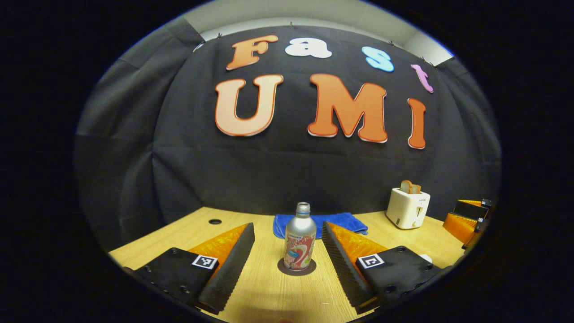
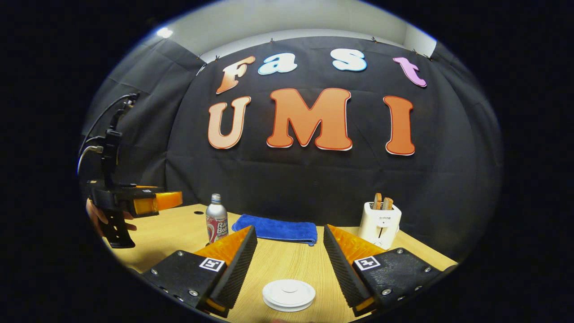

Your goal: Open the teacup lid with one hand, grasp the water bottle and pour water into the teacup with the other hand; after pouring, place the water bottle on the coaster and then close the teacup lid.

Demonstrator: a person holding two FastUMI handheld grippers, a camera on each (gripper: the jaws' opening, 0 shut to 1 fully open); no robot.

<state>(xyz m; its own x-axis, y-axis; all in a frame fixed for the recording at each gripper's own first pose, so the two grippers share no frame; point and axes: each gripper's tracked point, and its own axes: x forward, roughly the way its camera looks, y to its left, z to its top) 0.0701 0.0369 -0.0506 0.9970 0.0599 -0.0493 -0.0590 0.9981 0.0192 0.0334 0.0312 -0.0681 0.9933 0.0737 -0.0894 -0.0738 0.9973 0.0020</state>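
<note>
Between the spread left gripper [image 1: 288, 242], bottle [image 1: 299, 242] on coaster [image 1: 296, 268]; between the spread right gripper [image 2: 290, 251], white lid [image 2: 289, 294].

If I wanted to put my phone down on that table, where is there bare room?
Bare wood lies left of the water bottle, toward the small hole in the table. Another bare strip runs between the blue towel and the white lid. The back is crowded: bottle on its coaster, towel, then toaster side by side.
</note>
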